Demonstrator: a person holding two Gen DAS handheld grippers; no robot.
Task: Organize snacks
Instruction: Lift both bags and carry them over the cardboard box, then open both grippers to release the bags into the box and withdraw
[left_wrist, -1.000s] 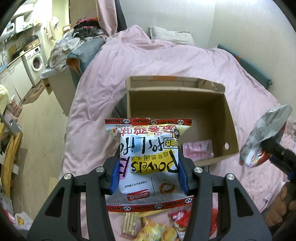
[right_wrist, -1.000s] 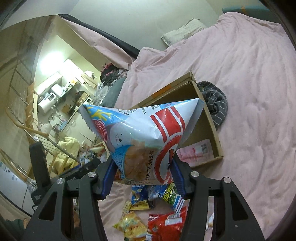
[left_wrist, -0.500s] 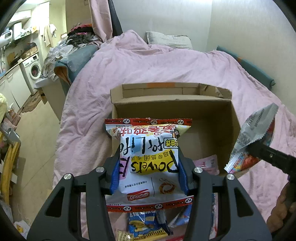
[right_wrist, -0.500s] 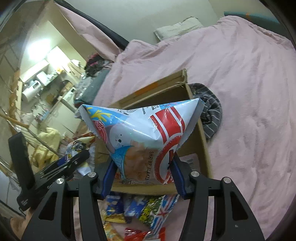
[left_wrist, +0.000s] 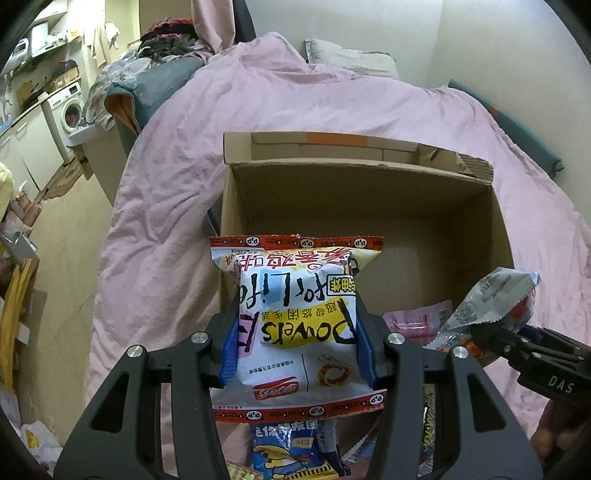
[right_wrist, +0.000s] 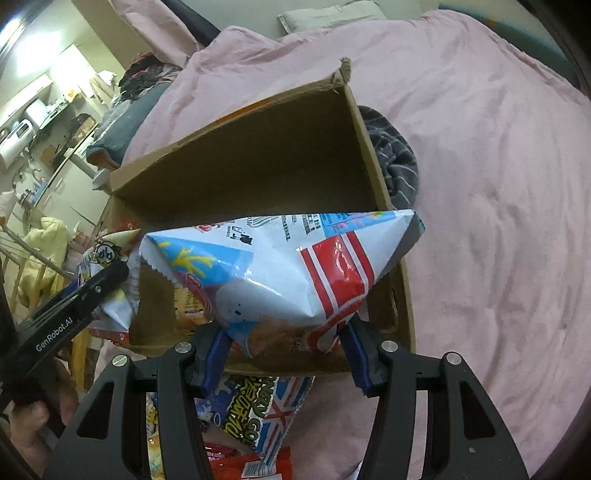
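Observation:
My left gripper (left_wrist: 297, 345) is shut on a white and yellow snack bag (left_wrist: 295, 314) with red seams, held over the near wall of an open cardboard box (left_wrist: 369, 192) on the bed. My right gripper (right_wrist: 284, 343) is shut on a blue, white and red shrimp flakes bag (right_wrist: 288, 266), held over the box's near edge (right_wrist: 399, 258). The shrimp bag also shows in the left wrist view (left_wrist: 487, 306) at the right. A pink packet (left_wrist: 421, 321) lies on the box floor.
The box sits on a pink duvet (left_wrist: 177, 177). Several loose snack bags lie in front of the box (right_wrist: 255, 413), also in the left wrist view (left_wrist: 288, 443). A grey striped cloth (right_wrist: 399, 162) lies beside the box's right wall. Floor and washing machine (left_wrist: 70, 110) are at far left.
Both grippers have moved forward toward the box with their bags. The box now looks larger and both bags hang over its near edge.

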